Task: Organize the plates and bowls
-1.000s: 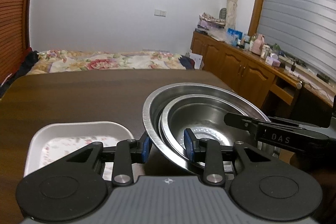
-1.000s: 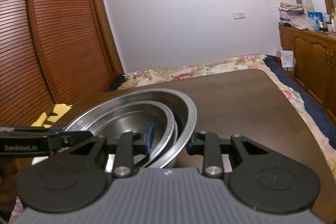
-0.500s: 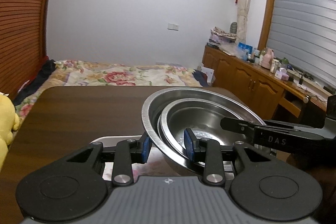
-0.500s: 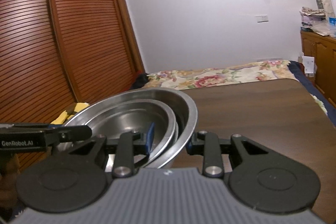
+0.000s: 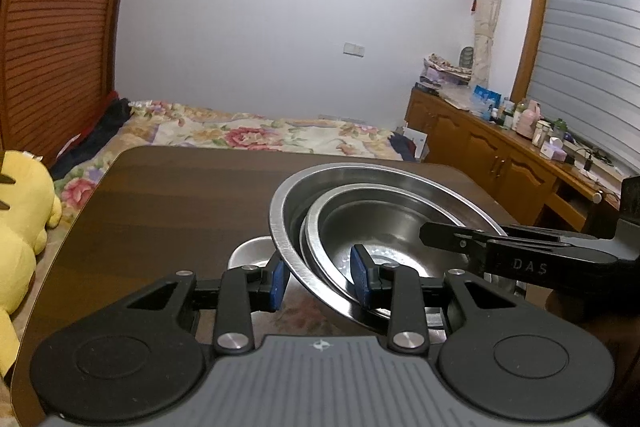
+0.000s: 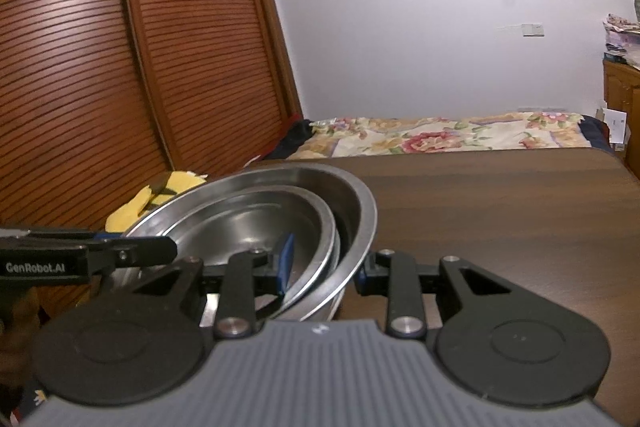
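Two nested steel bowls are held up over the dark wooden table (image 5: 180,195), tilted a little. The large bowl (image 5: 288,211) carries the smaller bowl (image 5: 380,227) inside it. My left gripper (image 5: 318,279) is shut across both rims on the left side. The right gripper (image 6: 324,267) is shut across both rims on the opposite side of the large bowl (image 6: 360,211) and smaller bowl (image 6: 248,223). A white tray (image 5: 250,253) peeks out from beneath the bowls, mostly hidden.
A yellow plush toy (image 5: 20,211) lies off the table's left edge. A bed with a floral cover (image 5: 260,135) lies beyond the far edge. Wooden cabinets (image 5: 500,155) with clutter run along the right, and a slatted wardrobe (image 6: 120,67) stands on the left.
Both grippers have carried the nested bowls up and to the left, over the white tray. The tray, earlier plain to the left, is now mostly covered.
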A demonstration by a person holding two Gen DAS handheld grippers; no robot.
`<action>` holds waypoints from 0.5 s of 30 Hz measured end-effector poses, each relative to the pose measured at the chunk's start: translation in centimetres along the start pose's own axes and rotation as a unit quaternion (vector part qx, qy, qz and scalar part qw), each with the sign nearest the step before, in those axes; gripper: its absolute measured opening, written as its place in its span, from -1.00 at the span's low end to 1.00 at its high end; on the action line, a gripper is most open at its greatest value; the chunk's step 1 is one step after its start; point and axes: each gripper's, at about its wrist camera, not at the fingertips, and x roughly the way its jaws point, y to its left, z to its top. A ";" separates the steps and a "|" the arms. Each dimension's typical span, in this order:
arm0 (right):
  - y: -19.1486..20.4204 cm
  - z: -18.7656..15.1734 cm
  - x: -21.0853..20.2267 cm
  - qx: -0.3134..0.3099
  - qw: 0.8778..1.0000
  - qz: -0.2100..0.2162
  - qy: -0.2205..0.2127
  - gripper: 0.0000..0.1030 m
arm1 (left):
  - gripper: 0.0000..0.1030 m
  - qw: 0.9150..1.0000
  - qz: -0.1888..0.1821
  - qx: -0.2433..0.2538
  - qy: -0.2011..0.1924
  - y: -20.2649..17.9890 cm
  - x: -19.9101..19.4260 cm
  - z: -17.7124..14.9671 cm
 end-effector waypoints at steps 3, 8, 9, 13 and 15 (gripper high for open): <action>0.4 -0.2 0.4 -0.002 1.000 0.003 0.008 -0.38 | -0.31 1.000 0.006 -0.002 0.004 0.5 0.0 -0.3; 0.9 -0.6 0.9 -0.005 1.000 0.007 0.018 -0.38 | -0.31 1.000 0.014 -0.006 0.008 1.0 0.0 -0.6; 1.0 -0.6 1.0 -0.006 1.000 0.007 0.020 -0.38 | -0.31 1.000 0.015 -0.008 0.009 1.1 0.1 -0.7; 1.1 -0.7 1.1 -0.008 1.000 0.007 0.024 -0.38 | -0.31 1.000 0.021 -0.009 0.013 1.4 0.2 -1.0; 1.3 -0.8 1.2 -0.010 1.000 0.007 0.025 -0.38 | -0.31 1.000 0.023 -0.009 0.015 1.4 0.3 -1.2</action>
